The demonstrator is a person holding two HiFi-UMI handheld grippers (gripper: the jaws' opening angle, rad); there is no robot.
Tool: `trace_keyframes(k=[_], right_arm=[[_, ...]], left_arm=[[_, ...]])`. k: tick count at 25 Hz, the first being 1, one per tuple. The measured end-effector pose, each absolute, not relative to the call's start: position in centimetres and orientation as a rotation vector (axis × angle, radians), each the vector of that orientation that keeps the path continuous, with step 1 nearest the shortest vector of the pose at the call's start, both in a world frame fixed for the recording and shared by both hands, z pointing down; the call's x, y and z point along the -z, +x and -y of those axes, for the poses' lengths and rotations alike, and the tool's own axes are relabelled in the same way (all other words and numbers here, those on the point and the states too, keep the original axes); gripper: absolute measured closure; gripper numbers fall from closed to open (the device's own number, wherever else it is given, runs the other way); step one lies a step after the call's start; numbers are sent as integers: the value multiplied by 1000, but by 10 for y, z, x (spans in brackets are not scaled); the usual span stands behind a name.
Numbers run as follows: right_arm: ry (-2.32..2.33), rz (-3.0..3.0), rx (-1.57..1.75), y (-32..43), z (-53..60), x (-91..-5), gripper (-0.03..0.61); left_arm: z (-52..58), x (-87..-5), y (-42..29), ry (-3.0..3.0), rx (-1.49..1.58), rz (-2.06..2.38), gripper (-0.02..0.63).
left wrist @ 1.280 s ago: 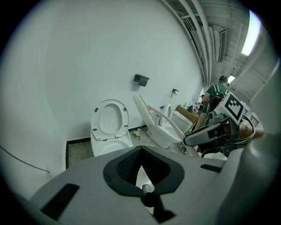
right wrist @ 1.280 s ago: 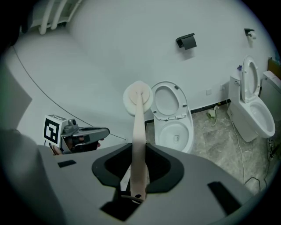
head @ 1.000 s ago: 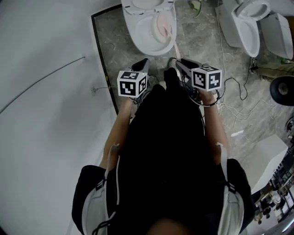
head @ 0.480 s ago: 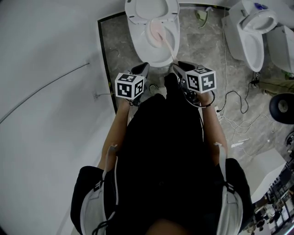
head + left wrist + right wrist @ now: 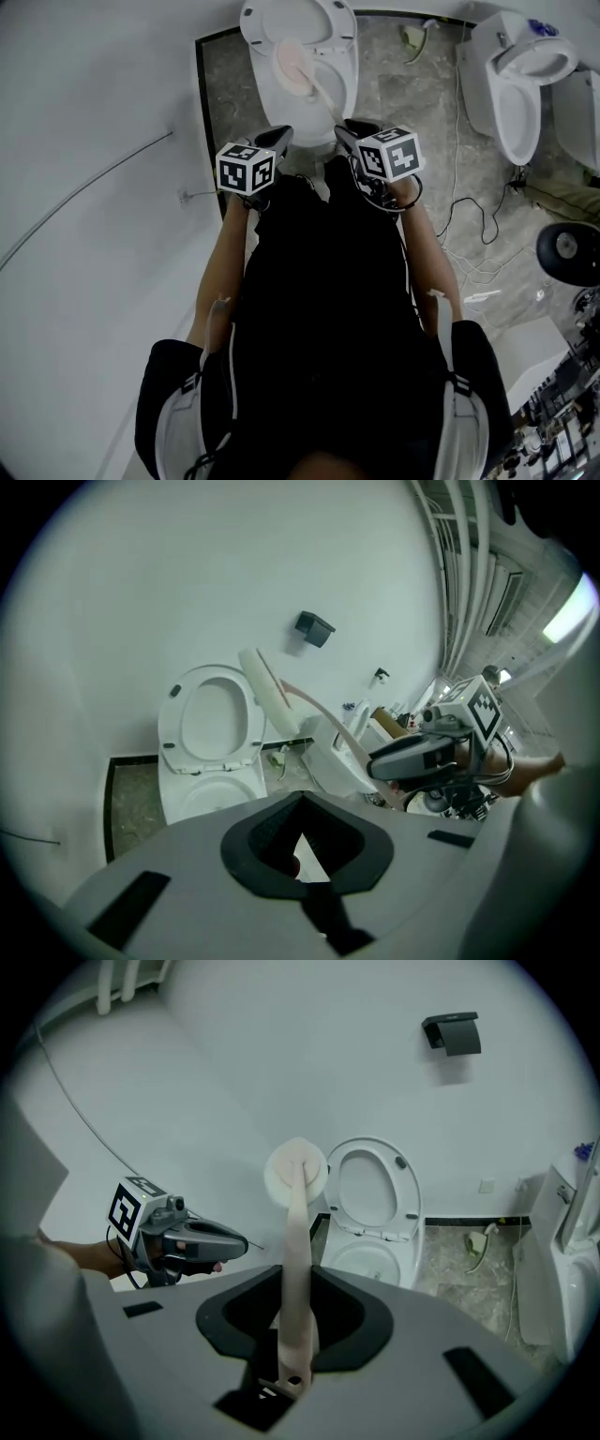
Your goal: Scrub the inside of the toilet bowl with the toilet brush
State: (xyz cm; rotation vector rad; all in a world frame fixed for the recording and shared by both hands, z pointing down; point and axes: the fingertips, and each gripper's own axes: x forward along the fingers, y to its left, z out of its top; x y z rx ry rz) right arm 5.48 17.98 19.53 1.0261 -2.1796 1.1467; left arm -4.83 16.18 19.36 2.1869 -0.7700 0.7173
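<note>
A white toilet [image 5: 323,80] stands at the top of the head view, with its seat and lid up. My right gripper [image 5: 347,133] is shut on the pale pink handle [image 5: 296,1269] of the toilet brush. The brush head [image 5: 292,62] shows over the left part of the bowl. In the right gripper view the brush head [image 5: 296,1174] is raised in front of the wall, left of the toilet [image 5: 375,1213]. My left gripper [image 5: 278,139] hovers before the bowl's front edge, shut and holding nothing. The left gripper view shows the toilet [image 5: 211,752] and the brush head [image 5: 267,691].
A second white toilet [image 5: 520,84] stands to the right, with cables [image 5: 469,234] loose on the marbled floor. A white wall [image 5: 94,187] runs close on the left. A black holder [image 5: 452,1033] hangs on the wall above the toilet. A dark round object [image 5: 567,253] lies far right.
The brush head has swung from the right middle of the bowl to its left side. Both grippers have shifted a little left and farther forward.
</note>
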Motion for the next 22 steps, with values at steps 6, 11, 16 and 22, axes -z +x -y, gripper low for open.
trace_keyframes(k=[6, 11, 16, 22], right_arm=[[954, 2141, -1152, 70, -169, -224, 476], [916, 2097, -1162, 75, -166, -252, 476], [920, 2044, -1198, 65, -165, -287, 476], [931, 2014, -1247, 43, -168, -344, 476]], left_arm=[[-157, -214, -16, 2135, -670, 655, 604], [-142, -235, -19, 2091, -665, 650, 604], [-131, -269, -39, 2055, -691, 621, 604], [-114, -316, -54, 2053, -671, 607, 604]])
